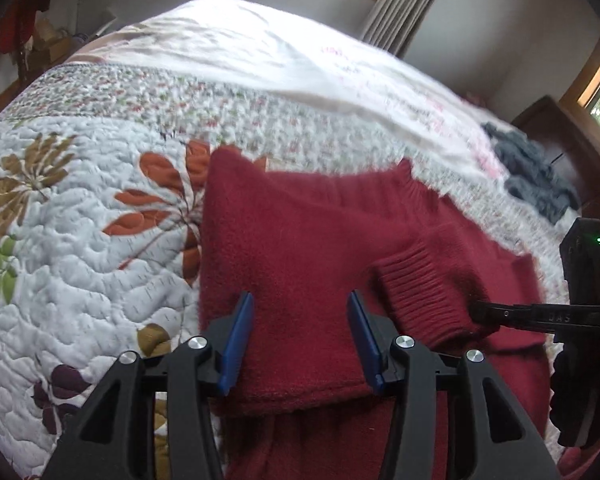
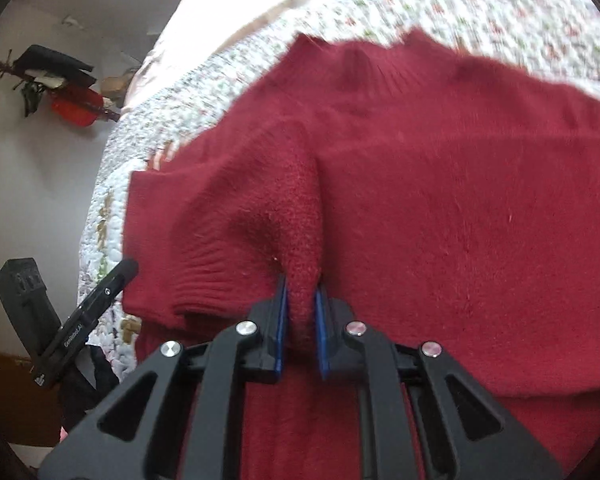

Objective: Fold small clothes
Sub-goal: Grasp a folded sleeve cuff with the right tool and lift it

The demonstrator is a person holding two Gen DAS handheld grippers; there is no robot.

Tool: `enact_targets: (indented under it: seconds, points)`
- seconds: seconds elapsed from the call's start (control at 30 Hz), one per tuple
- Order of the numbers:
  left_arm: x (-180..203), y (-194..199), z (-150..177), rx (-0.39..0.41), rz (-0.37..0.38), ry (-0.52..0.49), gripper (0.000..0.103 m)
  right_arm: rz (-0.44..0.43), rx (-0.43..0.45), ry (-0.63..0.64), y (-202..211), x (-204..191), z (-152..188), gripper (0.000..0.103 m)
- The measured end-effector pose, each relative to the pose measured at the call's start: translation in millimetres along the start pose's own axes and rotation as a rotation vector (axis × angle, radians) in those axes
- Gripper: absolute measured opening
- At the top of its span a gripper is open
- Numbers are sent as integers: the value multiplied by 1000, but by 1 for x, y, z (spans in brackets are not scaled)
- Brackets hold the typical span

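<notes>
So we've got a red sweater (image 1: 300, 240) spread on the quilt (image 1: 80, 220) of a bed, partly folded already, with one side flipped over so a ribbed cuff (image 1: 424, 300) lies on top at about 4 o'clock in the left wrist view. Our left gripper (image 1: 300, 340) hangs over the folded panel with its blue pads (image 1: 236, 344) wide apart and nothing between them; whether they touch the knit we can't tell. Our right gripper (image 2: 300, 320) is pinched tight on a bunched ridge of the sweater (image 2: 420, 200), the fabric squeezed up between the blue pads (image 2: 282, 320) and rising toward 12 o'clock in the right wrist view. In that same view the ribbed cuff (image 2: 188, 280) sits at roughly 9 o'clock from the pinch, and the collar (image 2: 364, 68) is up at 12 o'clock near the far edge of the knit. The quilt (image 2: 500, 12) shows past it, small floral print there and big orange and brown leaves in the left view. A dark grey knit (image 1: 532, 176) lies at 2 o'clock on the bed, well apart from the sweater. Both views are a bit blurry.
</notes>
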State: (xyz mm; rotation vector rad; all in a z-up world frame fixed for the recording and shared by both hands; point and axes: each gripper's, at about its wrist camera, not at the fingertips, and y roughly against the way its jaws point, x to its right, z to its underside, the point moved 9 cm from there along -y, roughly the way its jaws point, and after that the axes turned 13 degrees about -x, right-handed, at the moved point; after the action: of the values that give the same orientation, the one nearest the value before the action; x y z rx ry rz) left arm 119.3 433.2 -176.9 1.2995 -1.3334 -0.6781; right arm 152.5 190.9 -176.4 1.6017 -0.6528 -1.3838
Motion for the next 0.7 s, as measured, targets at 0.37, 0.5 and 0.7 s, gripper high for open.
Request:
enact_targets:
  seconds: [0.37, 0.5, 0.7]
  points:
    - [-8, 6, 3, 3, 29, 4, 49, 141, 36, 89, 16, -19, 2, 32]
    - [-10, 25, 1, 37, 50, 25, 51, 202, 81, 237, 31, -66, 10, 48]
    - [-14, 12, 3, -6, 19, 21, 52, 258, 0, 375, -11, -117, 12, 64]
